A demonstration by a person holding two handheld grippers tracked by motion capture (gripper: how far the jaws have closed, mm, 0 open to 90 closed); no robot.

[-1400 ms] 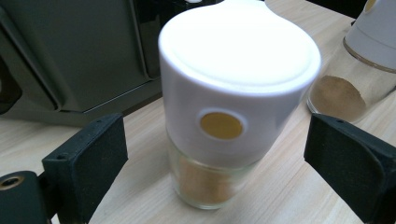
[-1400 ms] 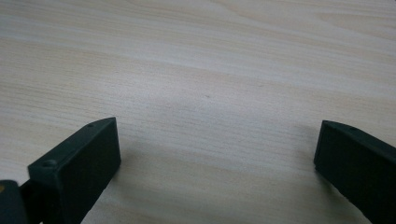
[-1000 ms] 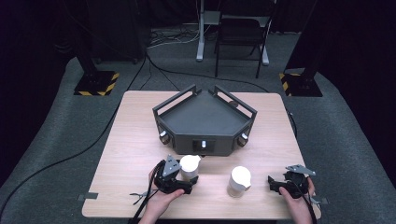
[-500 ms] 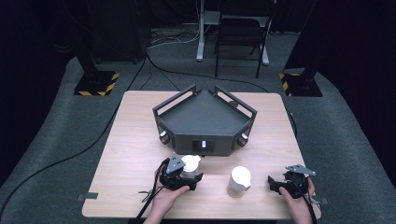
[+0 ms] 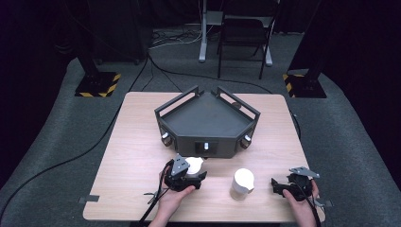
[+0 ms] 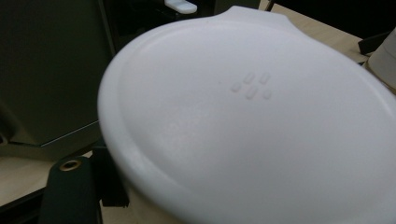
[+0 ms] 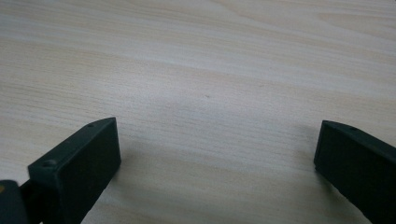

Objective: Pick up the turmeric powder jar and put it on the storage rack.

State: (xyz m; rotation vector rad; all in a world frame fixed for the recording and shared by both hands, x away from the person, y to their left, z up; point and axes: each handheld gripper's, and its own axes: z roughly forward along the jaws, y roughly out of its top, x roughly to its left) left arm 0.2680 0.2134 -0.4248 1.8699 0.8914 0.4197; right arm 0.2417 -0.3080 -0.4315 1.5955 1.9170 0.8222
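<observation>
A white lidded cup (image 5: 194, 165) stands near the table's front, left of centre, and my left gripper (image 5: 195, 172) is shut on it; its jaws have just been closing with the cup between them. The left gripper view has the cup's lid (image 6: 252, 116) up close, with one black finger (image 6: 70, 191) against the cup's side at the lower left. A second white lidded cup (image 5: 241, 183) stands free to the right. My right gripper (image 5: 280, 185) rests low near the front right corner. In its own view my right gripper (image 7: 215, 140) is open over bare wood.
A dark grey angular tray (image 5: 208, 124) with raised rails sits mid-table, just behind the cups, and its wall (image 6: 46, 70) rises close in the left gripper view. The table's front edge (image 5: 203, 220) runs just below both hands. A chair and stands are beyond the table.
The left gripper's jaws have closed in on the left white cup. The right hand and the other cup have stayed put.
</observation>
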